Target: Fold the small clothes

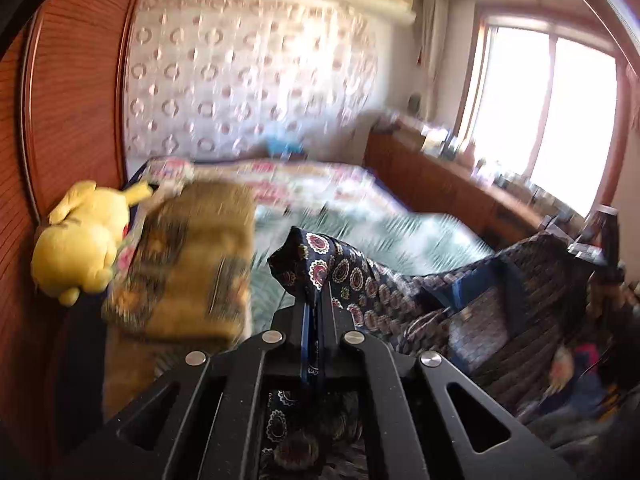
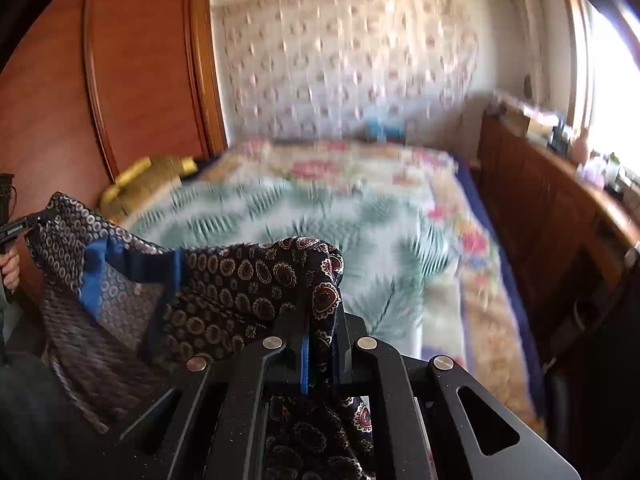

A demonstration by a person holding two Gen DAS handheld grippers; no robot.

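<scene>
Fabric comes first: we see a dark patterned garment (image 1: 400, 284), navy with red and cream medallions and a bright blue inner band, held up in the air over the bed (image 1: 360, 216) and stretched between our two tools. In the left wrist view the left gripper (image 1: 316, 312) has its jaws pressed together on a bunched corner of the cloth, which pokes up past the tips at about 12 o'clock and also spills down behind them, under the black frame. From there the cloth runs off toward 3 o'clock, where the far end is smeared by blur.

In the right wrist view the right gripper (image 2: 320, 320) is likewise clamped on a fold of the same garment (image 2: 224, 280); the cloth sags away toward 9 o'clock, and its lower edge is lost in shadow. At that far end we make out the other tool and part of a hand (image 2: 10, 268), cut off by the frame edge.

Beyond, the bed's green leaf-print quilt is heavily blurred. A yellow plush toy (image 1: 80, 240) lies at 9 o'clock in the left view, beside a folded tan blanket (image 1: 192, 264). A wooden wardrobe (image 2: 132, 80) stands at 10 o'clock in the right view, and a bright window (image 1: 540, 112) washes out at 2 o'clock in the left.
</scene>
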